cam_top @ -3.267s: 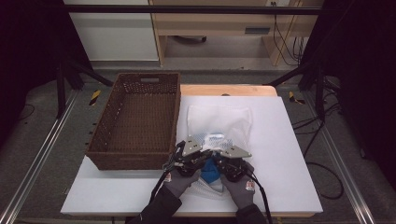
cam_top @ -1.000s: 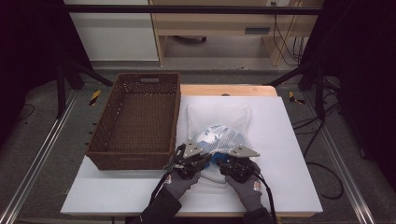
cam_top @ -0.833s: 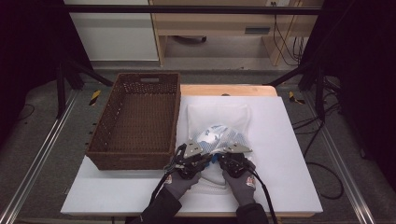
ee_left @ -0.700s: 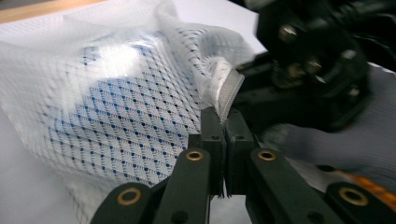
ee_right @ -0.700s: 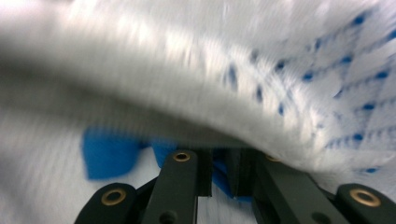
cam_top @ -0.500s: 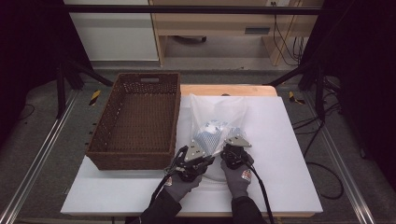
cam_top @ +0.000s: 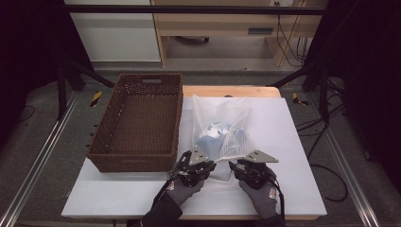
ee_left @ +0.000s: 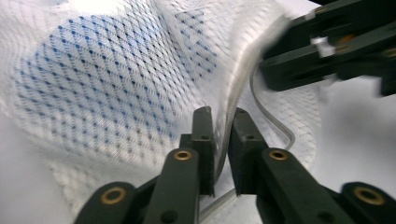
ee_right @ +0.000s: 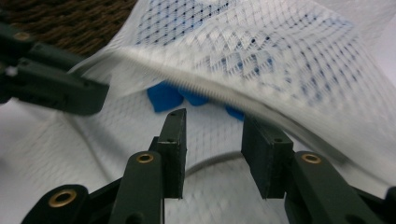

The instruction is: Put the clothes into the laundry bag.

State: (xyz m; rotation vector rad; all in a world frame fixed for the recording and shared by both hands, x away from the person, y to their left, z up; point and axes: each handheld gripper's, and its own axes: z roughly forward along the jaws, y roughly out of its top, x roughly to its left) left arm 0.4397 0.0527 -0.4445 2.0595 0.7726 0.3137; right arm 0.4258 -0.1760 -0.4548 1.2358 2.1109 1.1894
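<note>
The white mesh bag [cam_top: 221, 132] w/ blue items inside lies on the worktop [cam_top: 293, 142], just right of the wicker basket [cam_top: 137, 123]. We're opening its mouth; next we need a wider pull apart. Left gripper [ee_left: 219, 135]: fingers nearly closed, pinching the bag's edge, just easing. Right gripper [ee_right: 212, 140]: fingers partly open under the lifted hem, just reopening, holding nothing.

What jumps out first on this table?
A white mesh bag with something blue inside lies mid-table, its near edge pinched between the left tongs. The right tongs stand open at its mouth, having just been widening. A brown wicker basket sits alongside, on the left.
</note>
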